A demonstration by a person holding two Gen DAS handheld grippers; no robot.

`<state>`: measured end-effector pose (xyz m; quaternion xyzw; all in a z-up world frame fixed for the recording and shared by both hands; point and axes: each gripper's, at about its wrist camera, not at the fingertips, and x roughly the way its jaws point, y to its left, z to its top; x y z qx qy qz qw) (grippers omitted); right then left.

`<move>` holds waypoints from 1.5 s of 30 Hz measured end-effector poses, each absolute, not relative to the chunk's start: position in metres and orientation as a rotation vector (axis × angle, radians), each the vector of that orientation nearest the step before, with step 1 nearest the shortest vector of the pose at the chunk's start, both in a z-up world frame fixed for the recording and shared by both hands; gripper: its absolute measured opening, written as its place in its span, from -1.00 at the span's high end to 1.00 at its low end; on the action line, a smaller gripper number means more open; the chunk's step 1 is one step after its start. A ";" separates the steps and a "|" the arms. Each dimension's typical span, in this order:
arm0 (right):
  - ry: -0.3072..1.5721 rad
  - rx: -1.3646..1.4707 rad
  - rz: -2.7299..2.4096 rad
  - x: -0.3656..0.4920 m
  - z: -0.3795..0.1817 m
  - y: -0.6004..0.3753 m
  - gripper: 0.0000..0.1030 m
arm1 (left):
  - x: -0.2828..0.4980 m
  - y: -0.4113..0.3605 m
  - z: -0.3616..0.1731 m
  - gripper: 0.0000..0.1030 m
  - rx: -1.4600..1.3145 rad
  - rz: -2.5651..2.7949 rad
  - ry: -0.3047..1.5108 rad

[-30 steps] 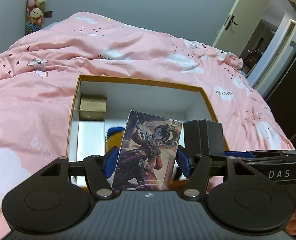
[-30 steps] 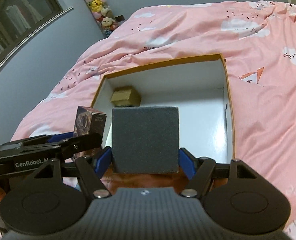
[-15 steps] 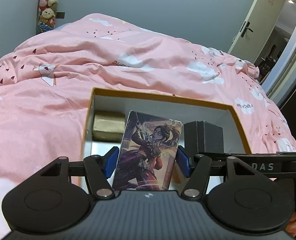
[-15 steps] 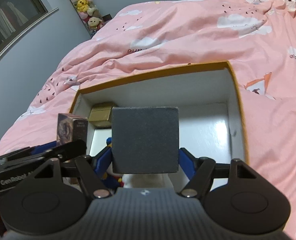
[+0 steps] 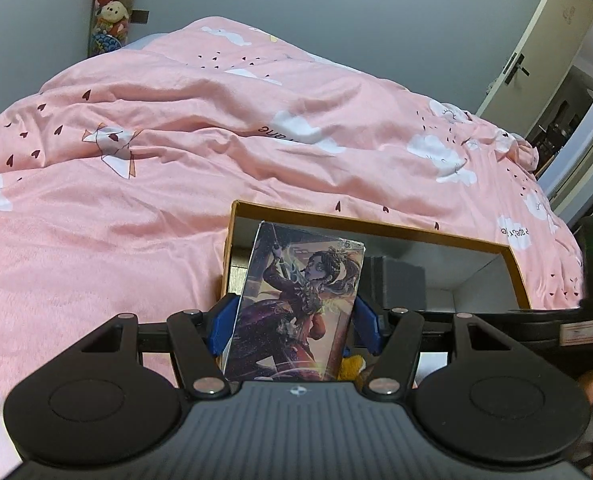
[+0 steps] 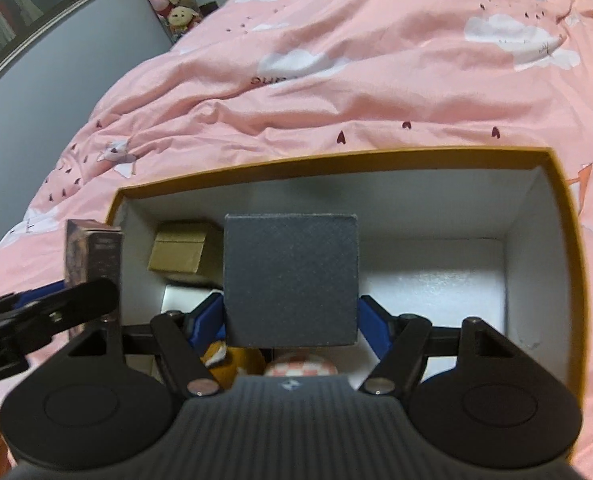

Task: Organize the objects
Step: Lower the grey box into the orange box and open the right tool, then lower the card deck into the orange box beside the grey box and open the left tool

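Blue fingers (image 5: 225, 326) of the left gripper (image 5: 294, 322) pinch an illustrated card box (image 5: 296, 304) by its two long sides, holding it upright over the near-left corner of the open storage box (image 5: 376, 230), which sits on the pink duvet (image 5: 176, 152); past it on the right stands the dark box (image 5: 400, 286) carried by the other hand. From the right wrist, the right gripper (image 6: 291, 322) has its blue fingers (image 6: 372, 322) clamped on either side of that dark grey box (image 6: 291, 280), hanging above the white floor of the storage box, where a small tan box (image 6: 180, 252) lies in the far-left corner and a yellow plush toy (image 6: 232, 360) and a pink checked round thing (image 6: 302, 366) lie at the near edge, partly hidden. The left gripper and its card box show at the left, right by the storage box's left wall. Two risks follow, by my judgement: the card box could catch on that wall or rim and twist in the grip, and the grey box, set down without a look beneath, could land on the toys and tip. The two grippers are also close enough to knock each other.
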<state>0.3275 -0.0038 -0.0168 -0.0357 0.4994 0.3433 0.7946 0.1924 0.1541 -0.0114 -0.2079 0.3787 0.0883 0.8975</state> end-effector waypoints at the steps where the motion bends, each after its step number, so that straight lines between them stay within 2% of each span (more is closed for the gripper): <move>1: 1.086 -0.070 0.731 0.330 -0.020 -0.001 -0.42 | 0.194 0.155 -0.012 -0.37 -0.432 0.182 0.786; 15: 1.178 -0.071 0.715 0.347 -0.050 0.032 -0.44 | 0.207 0.156 -0.016 -0.37 -0.434 0.195 0.809; 19: 1.195 -0.029 0.740 0.348 -0.046 0.022 -0.58 | 0.208 0.157 -0.016 -0.37 -0.435 0.194 0.808; 21: 1.195 -0.012 0.750 0.348 -0.045 0.016 -0.56 | 0.208 0.157 -0.016 -0.37 -0.435 0.193 0.807; 25: 1.214 0.012 0.734 0.350 -0.048 0.007 -0.06 | 0.210 0.156 -0.015 -0.37 -0.431 0.191 0.809; 27: 1.241 0.042 0.746 0.352 -0.053 0.005 0.07 | 0.210 0.156 -0.015 -0.37 -0.433 0.194 0.809; 31: 1.246 0.045 0.769 0.352 -0.057 0.007 0.49 | 0.212 0.156 -0.015 -0.37 -0.429 0.200 0.813; 40: 1.196 -0.066 0.810 0.347 -0.053 0.015 0.47 | 0.217 0.149 -0.011 -0.37 -0.431 0.171 0.815; 45: 1.120 -0.091 0.752 0.348 -0.027 -0.010 0.46 | 0.232 0.131 -0.012 -0.37 -0.466 0.106 0.840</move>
